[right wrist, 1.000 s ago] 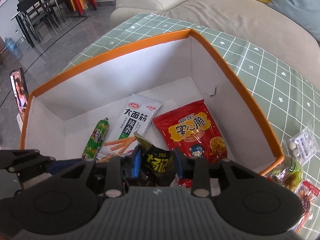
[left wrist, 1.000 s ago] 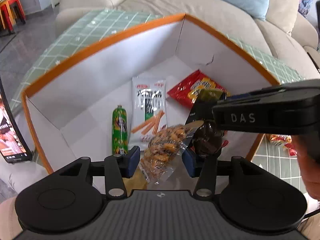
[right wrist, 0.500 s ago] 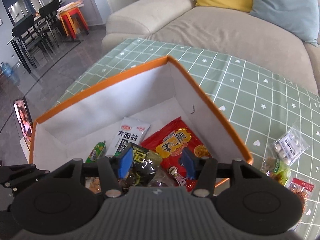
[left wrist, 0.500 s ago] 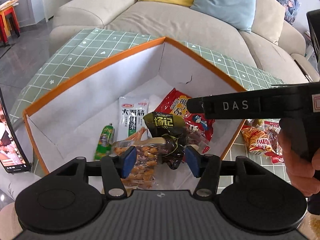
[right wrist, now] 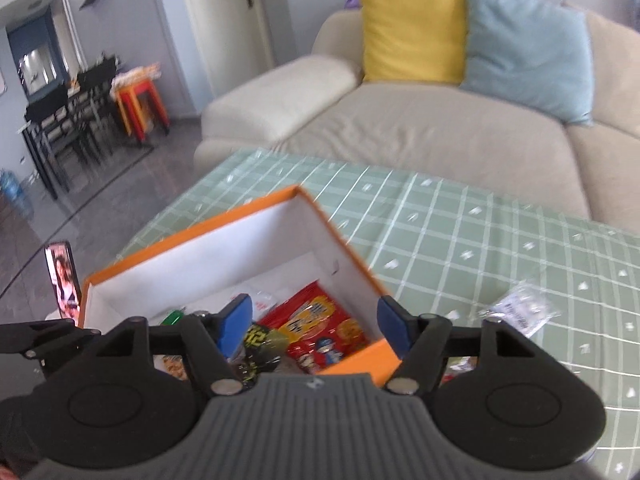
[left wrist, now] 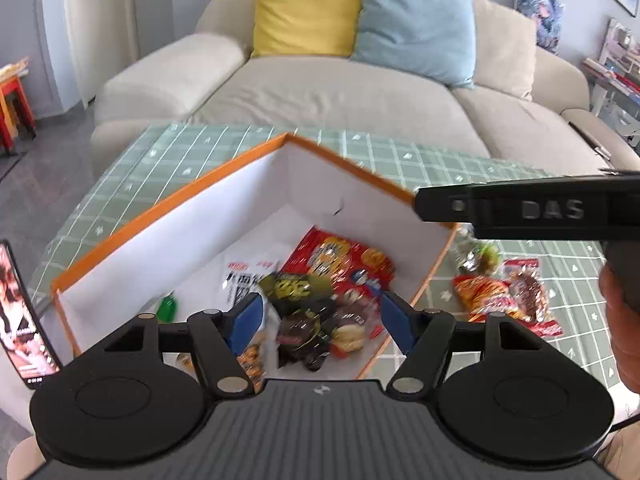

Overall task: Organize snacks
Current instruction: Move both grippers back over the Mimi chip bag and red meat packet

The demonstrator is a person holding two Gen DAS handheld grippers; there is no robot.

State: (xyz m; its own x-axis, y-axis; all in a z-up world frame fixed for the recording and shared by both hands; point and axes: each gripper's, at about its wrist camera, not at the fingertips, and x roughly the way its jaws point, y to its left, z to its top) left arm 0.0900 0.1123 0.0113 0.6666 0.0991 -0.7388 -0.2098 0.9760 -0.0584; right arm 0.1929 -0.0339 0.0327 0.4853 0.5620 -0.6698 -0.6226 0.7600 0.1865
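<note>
1. Snack packets (left wrist: 320, 280) lie inside the orange-rimmed box (left wrist: 168, 204) on the table (right wrist: 480, 240).
2. More snacks (left wrist: 504, 296) lie beside the box.
3. The left hand-held gripper (left wrist: 320, 316) and the right hand-held gripper (right wrist: 314, 326) are both opening, with nothing gripped.

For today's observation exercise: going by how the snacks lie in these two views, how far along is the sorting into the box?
Done: several packets, among them the large red crisp bag and the black-and-yellow pouch, lie inside the orange-rimmed white box. In hand: nothing; the left hand-held gripper and right hand-held gripper are opening, empty. Left: the red packets and clear sachet on the green checked tablecloth.
</note>
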